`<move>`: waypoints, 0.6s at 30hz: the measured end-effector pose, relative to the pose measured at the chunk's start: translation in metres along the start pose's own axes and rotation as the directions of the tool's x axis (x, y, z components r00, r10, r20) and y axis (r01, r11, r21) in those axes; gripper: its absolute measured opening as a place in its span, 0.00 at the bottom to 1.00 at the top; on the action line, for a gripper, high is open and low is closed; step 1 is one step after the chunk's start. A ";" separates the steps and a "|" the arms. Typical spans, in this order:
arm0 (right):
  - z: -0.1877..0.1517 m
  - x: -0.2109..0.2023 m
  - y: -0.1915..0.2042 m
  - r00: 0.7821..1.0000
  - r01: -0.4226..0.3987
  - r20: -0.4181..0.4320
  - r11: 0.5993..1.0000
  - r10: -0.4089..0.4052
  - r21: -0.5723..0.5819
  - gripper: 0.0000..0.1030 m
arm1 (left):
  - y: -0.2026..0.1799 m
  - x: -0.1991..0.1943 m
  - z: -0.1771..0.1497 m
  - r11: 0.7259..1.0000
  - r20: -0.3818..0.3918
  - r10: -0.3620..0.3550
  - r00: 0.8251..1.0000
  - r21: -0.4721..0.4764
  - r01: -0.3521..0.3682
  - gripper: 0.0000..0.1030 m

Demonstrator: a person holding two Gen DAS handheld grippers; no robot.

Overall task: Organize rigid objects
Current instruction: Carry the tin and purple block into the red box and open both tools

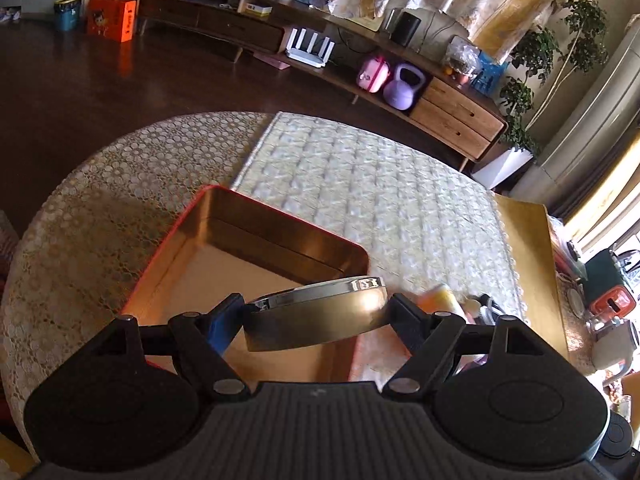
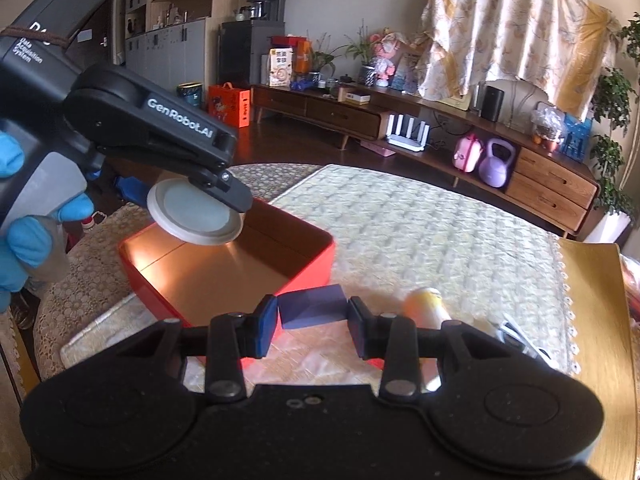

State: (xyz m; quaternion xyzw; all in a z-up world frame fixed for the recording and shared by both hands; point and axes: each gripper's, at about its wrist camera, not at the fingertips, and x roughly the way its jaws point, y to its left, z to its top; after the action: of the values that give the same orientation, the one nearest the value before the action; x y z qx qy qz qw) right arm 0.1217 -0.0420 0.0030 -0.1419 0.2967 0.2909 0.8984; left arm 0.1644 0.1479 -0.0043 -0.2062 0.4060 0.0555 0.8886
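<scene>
Left wrist view: our left gripper has its fingers clenched on a round metal tin, held above the near corner of the red box on the desk.

Right wrist view: our right gripper grips a small purple block just beside the red box's near wall. Orange-yellow bottle lies right of the box. The tin's pale face hangs over the box's far-left corner.

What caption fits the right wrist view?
Right hand-held gripper holds a purple block near the red box; left hand-held gripper holds a round tin.
</scene>
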 end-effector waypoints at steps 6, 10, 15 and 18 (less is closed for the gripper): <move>0.016 0.035 0.020 0.998 -0.044 -0.040 0.999 0.043 -0.012 0.37 | 0.021 0.025 0.017 0.999 0.013 0.046 0.999 0.025 -0.047 0.77; 0.023 0.062 0.031 0.995 -0.071 -0.074 0.997 0.068 -0.042 0.37 | 0.030 0.049 0.024 0.997 0.005 0.069 0.998 0.037 -0.069 0.77; 0.024 0.096 0.042 0.988 -0.089 -0.132 0.993 0.078 -0.077 0.37 | 0.037 0.075 0.029 0.993 0.015 0.098 0.995 0.068 -0.099 0.77; 0.025 0.113 0.045 0.984 -0.096 -0.161 0.992 0.082 -0.080 0.36 | 0.036 0.089 0.030 0.989 0.016 0.118 0.993 0.091 -0.119 0.77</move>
State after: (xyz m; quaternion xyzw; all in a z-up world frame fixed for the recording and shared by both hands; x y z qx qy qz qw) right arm 0.1790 0.0538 -0.0506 -0.1901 0.3596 0.3314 0.8513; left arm 0.2350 0.1871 -0.0645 -0.1402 0.4149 0.0907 0.8944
